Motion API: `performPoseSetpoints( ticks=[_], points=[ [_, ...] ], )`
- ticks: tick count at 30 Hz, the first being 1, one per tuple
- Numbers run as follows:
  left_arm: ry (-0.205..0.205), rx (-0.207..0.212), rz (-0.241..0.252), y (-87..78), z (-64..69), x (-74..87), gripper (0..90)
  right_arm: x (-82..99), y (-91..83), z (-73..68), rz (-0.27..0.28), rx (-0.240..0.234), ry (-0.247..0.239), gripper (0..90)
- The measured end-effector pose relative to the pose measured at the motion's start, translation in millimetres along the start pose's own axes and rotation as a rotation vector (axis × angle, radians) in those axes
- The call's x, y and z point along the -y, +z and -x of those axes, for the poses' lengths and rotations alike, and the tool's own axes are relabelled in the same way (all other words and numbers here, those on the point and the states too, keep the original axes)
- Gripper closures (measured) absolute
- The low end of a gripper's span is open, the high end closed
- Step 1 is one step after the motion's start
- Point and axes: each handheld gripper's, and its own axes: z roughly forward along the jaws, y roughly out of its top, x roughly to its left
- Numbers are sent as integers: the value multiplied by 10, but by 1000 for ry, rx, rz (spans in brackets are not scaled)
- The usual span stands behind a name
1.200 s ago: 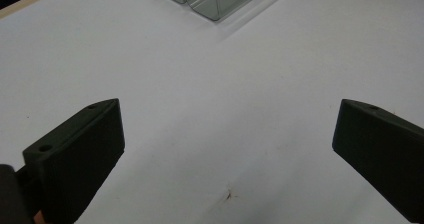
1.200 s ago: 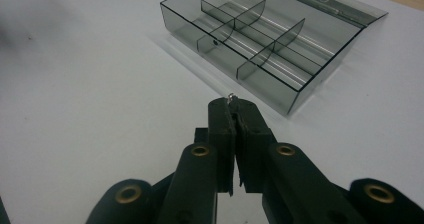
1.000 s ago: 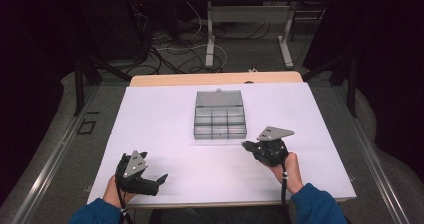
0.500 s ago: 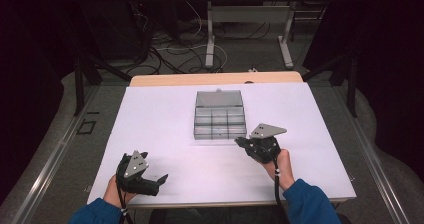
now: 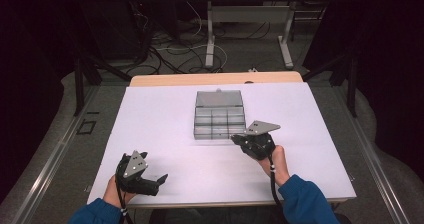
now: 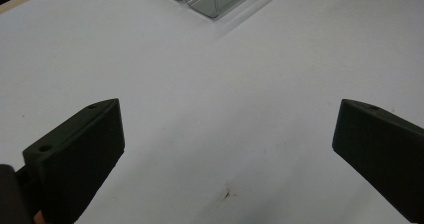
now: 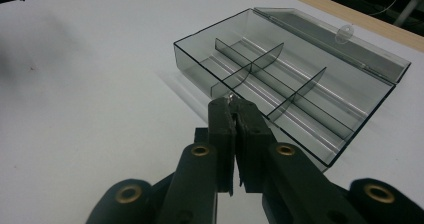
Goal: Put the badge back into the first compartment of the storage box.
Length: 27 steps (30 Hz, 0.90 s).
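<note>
Right tongs (image 7: 234, 106) are clamped on a tiny glinting item beside the box (image 7: 300, 79); slippage is risked. Left tongs (image 6: 227, 149) are held apart.

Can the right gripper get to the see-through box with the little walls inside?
Probably yes. The right gripper sits right at the near edge of the clear compartment box, whose lid stands open, and nothing lies between them.

One clear plastic compartment box (image 5: 219, 116) with its lid open, two handheld claws, left (image 5: 161, 179) and right (image 5: 234, 139), one white bench (image 5: 160, 114)
</note>
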Motion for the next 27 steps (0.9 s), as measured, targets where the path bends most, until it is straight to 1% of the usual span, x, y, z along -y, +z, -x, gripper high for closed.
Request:
performPoseSetpoints(
  ticks=[1,2,3,4,6,8,10,11,13,14,15,17,18,19,21,24,25,26,27],
  points=[
    [-1,0,2,0,-1,1,2,-5,-3,-6,-12,-2,-3,870],
    [-3,1,-5,-2,-4,-1,2,-6,2,-14,-6,4,-7,870],
    [-4,1,-5,3,-6,-1,2,-10,1,-23,-10,-1,-13,870],
    [-3,-1,-6,4,-6,-2,1,-19,2,-42,-7,9,-37,871],
    [-5,-3,-3,0,-2,-1,1,-34,-6,-50,-7,3,-40,870],
    [-7,-4,0,-2,0,2,1,-41,-2,-56,3,7,-36,870],
    [-3,-3,-7,-4,-5,0,1,-64,-1,-51,1,-3,-31,871],
    [-7,-5,0,0,-3,0,1,-71,7,-49,9,0,-32,870],
    [-5,-3,-4,0,-2,-1,1,-91,17,-46,8,-8,-27,871],
    [-4,-3,-4,0,0,-2,1,-98,28,-39,14,-9,-33,870],
    [-5,-3,-3,-1,1,-3,1,-112,44,-29,13,-15,-30,871],
    [-7,-3,-1,1,2,-4,1,-118,50,-32,14,-13,-22,871],
    [-8,-3,-1,2,1,-4,1,-127,50,-30,1,-19,-18,870],
    [-7,-3,-1,2,0,-4,1,-136,72,-25,16,-21,-20,871],
    [-7,-2,-1,2,0,-5,1,-144,71,-22,5,-26,-17,871],
    [-2,-1,-5,1,2,-9,1,-164,106,-6,-5,-38,-13,871],
    [-2,0,-2,5,1,-9,1,-175,115,-4,-18,-43,-13,871],
    [-2,1,-3,5,0,-8,1,-189,156,-6,-21,-51,-8,871],
    [-2,1,-3,5,-1,-7,1,-189,156,-6,-21,-51,-8,871]
  ],
)
